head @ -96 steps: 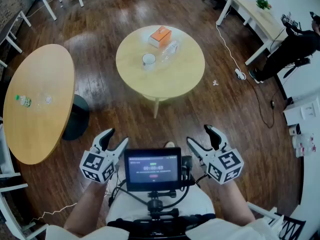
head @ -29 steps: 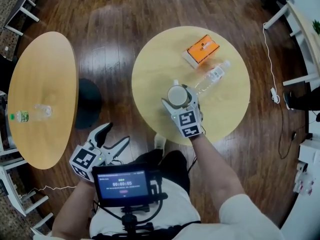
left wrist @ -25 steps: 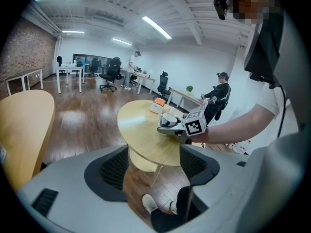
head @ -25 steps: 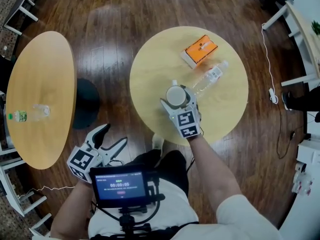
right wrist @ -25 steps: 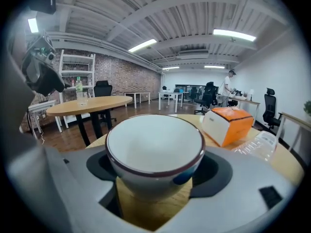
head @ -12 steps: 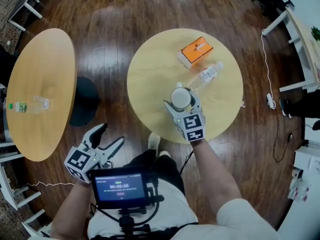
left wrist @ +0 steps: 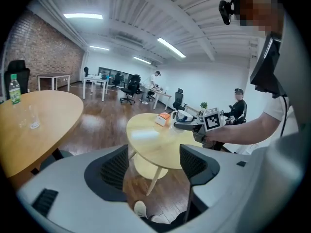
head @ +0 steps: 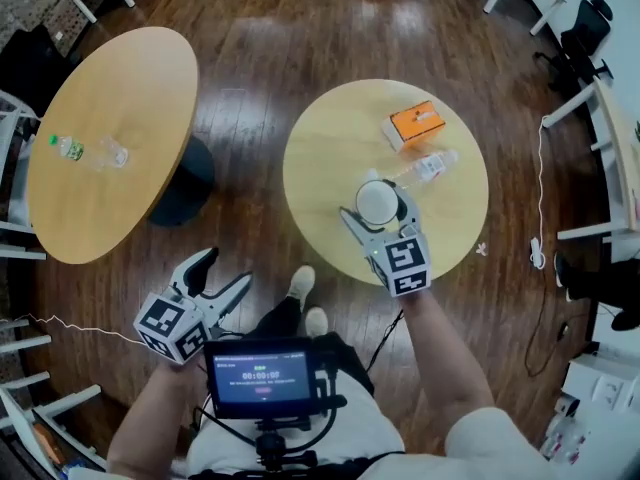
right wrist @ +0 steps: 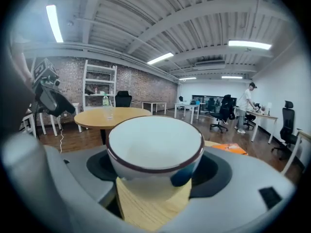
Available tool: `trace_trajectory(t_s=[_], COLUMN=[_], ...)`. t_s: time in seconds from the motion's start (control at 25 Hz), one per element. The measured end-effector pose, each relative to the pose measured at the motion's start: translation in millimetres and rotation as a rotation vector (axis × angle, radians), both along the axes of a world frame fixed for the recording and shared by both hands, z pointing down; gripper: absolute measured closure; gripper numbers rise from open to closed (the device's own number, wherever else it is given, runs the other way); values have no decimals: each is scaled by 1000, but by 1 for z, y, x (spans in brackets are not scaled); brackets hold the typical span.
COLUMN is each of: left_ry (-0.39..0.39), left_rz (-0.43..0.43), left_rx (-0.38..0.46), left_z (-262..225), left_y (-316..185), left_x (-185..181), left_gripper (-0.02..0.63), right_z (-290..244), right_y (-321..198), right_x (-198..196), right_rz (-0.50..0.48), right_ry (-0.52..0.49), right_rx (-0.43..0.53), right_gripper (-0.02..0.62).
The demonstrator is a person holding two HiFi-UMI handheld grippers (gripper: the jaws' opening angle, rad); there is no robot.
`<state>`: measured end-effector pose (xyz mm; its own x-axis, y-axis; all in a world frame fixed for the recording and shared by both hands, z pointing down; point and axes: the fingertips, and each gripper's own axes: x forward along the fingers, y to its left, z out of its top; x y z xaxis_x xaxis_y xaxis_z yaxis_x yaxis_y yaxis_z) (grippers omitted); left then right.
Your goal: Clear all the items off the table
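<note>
My right gripper (head: 377, 206) is shut on a white cup (head: 376, 198) with a dark rim and holds it just above the round wooden table (head: 325, 178). In the right gripper view the cup (right wrist: 154, 147) sits upright between both pads, with tabletop showing below it. An orange tissue box (head: 416, 126) and a clear plastic bottle (head: 425, 169) lying on its side rest on the table beyond the cup. My left gripper (head: 225, 271) hangs open and empty over the floor, left of the table. The left gripper view shows the table (left wrist: 150, 140) ahead.
A larger oval table (head: 120, 118) stands at the left with a green-capped bottle (head: 65, 148) and a glass (head: 112, 152). A monitor (head: 262, 376) hangs at the person's chest, shoes (head: 300, 286) below the table's edge. Desks, chairs and people fill the far room.
The right gripper has risen with the cup, lifting it off the tabletop. The left gripper has shifted slightly and stays open. The head view has swung, so both tables sit further right.
</note>
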<state>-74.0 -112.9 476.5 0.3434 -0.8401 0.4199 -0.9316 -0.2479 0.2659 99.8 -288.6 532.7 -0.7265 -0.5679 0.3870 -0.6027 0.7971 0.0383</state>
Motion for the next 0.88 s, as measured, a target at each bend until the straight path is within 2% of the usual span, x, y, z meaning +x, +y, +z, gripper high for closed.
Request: trace_trajectory(t_s=[0.2,0.4,0.68,0.88], left_ry=[-3,-16,-14,-26], left_rz=[-92,-225,-388,-457], left_rx=[-10,37,104,96], left_z=[-6,-20,-21,-16], left_y=[44,84,141,184], left_x=[-25,-75,-160,-240], left_gripper=[273,274,273,273], right_z=[-14,-27,-37,-36], right_y=[25,52,92,116], right_x=[-37,-106,-244,-368], right_rz=[-110,-236,-448,-545], right_ry=[7,-1,35,48], right_rx=[-1,2,27,21], right_gripper=[181,181,181,181])
